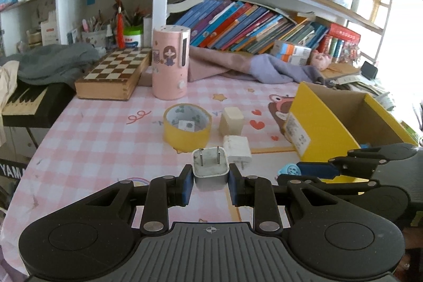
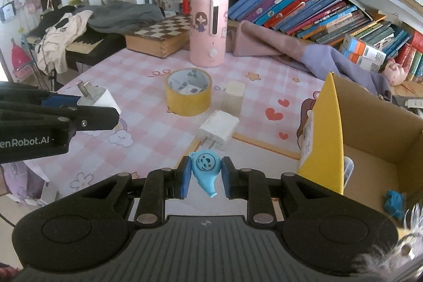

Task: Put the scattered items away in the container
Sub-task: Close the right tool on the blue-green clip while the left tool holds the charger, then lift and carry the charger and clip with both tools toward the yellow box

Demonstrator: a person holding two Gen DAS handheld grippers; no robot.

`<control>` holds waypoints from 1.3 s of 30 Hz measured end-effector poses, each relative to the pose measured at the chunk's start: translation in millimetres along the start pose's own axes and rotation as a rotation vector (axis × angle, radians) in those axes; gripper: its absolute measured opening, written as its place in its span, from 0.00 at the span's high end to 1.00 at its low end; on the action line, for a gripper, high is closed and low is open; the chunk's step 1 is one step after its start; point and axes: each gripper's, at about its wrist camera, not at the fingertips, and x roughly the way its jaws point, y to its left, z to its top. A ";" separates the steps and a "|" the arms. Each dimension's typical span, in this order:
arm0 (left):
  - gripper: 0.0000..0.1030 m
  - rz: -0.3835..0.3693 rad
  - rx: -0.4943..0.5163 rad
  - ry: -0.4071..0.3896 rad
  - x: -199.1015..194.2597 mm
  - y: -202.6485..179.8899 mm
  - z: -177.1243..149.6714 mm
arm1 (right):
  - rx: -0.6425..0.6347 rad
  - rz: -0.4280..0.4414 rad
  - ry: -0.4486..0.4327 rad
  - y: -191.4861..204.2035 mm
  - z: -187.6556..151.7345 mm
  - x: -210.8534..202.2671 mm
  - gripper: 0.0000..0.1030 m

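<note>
Left claw [image 1: 211, 180] is clenched on a white plug adapter [image 1: 210, 171], held above the table [image 1: 87, 139], prongs pointing up and away. Right claw [image 2: 205, 177] is clenched on a blue panda-face charm [image 2: 205, 171], narrow tip toward the camera, beside the yellow cardboard box [image 2: 327, 134]. The left claw's arm reads "enRobot.AI".

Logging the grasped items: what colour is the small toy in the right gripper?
Light blue toy with a smiling face, clearest in the right wrist view.

desk cloth [image 1: 92, 128] showing pink-white checks | tape roll [image 1: 187, 127] showing yellow | plug [image 1: 210, 167] showing white | toy [image 2: 205, 171] showing light blue | box [image 1: 317, 128] showing yellow outside, brown inside | chessboard [image 1: 113, 70] showing brown-cream squares
</note>
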 end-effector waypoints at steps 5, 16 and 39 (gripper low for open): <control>0.75 -0.013 0.024 -0.020 -24.0 -4.6 -6.3 | 0.020 -0.004 -0.017 2.1 -9.2 -23.4 0.78; 0.75 -0.041 0.045 -0.026 -66.9 -18.5 -36.7 | 0.051 -0.036 -0.051 21.7 -42.7 -71.0 0.78; 0.75 -0.153 0.138 0.018 -110.5 -53.5 -84.9 | 0.168 -0.123 -0.033 36.8 -110.8 -134.2 0.78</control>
